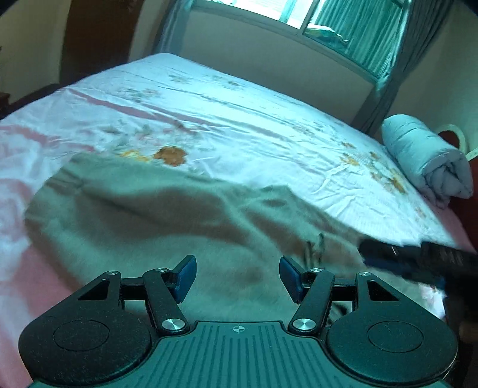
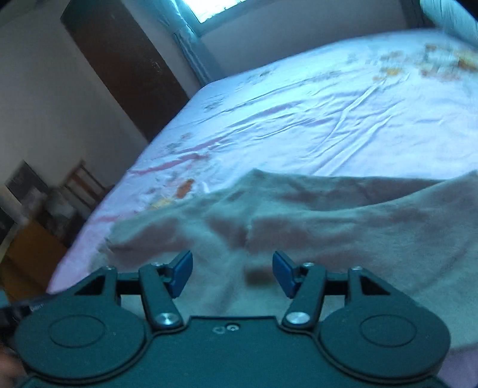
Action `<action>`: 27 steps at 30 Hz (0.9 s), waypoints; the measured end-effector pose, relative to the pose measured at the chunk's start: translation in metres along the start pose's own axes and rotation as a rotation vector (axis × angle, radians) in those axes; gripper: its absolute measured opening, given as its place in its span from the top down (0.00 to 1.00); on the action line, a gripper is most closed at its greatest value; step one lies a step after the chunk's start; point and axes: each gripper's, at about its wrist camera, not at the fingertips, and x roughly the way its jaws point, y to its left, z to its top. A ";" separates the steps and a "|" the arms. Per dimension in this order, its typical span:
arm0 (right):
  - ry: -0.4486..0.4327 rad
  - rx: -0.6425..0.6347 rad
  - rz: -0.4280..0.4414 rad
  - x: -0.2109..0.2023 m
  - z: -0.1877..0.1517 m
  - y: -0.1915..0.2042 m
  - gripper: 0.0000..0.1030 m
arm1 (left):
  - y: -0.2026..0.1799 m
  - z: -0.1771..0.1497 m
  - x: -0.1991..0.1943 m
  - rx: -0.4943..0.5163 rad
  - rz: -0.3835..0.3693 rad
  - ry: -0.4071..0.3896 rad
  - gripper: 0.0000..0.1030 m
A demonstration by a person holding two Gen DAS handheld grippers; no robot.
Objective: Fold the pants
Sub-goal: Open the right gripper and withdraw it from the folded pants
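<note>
Grey-beige pants (image 1: pixel 167 215) lie rumpled on the near part of a bed with a pale floral sheet (image 1: pixel 227 113). My left gripper (image 1: pixel 237 279) is open, its blue pads apart just above the cloth, holding nothing. The other gripper shows as a dark blurred shape at the right edge (image 1: pixel 418 256). In the right wrist view the pants (image 2: pixel 328 226) spread across the near bed, one layer folded over another at the right. My right gripper (image 2: pixel 232 273) is open and empty above the cloth.
A rolled grey quilt (image 1: pixel 424 158) lies at the bed's far right corner. A window with curtains (image 1: pixel 352 27) is behind the bed. A dark door (image 2: pixel 125 65) and cluttered furniture (image 2: pixel 44 215) stand left of the bed.
</note>
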 end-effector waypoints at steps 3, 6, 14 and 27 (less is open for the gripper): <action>0.032 0.049 0.060 0.020 0.042 -0.013 0.61 | -0.001 0.005 0.018 -0.001 0.012 0.010 0.41; 0.137 0.108 0.111 0.058 0.087 -0.036 0.65 | 0.002 -0.006 0.034 -0.040 0.007 0.063 0.41; 0.342 0.151 0.137 0.146 0.141 -0.073 0.74 | 0.005 -0.036 0.044 -0.017 0.037 0.091 0.41; 0.488 -0.067 0.142 0.178 0.164 -0.066 0.68 | 0.006 -0.038 0.046 -0.012 0.032 0.097 0.41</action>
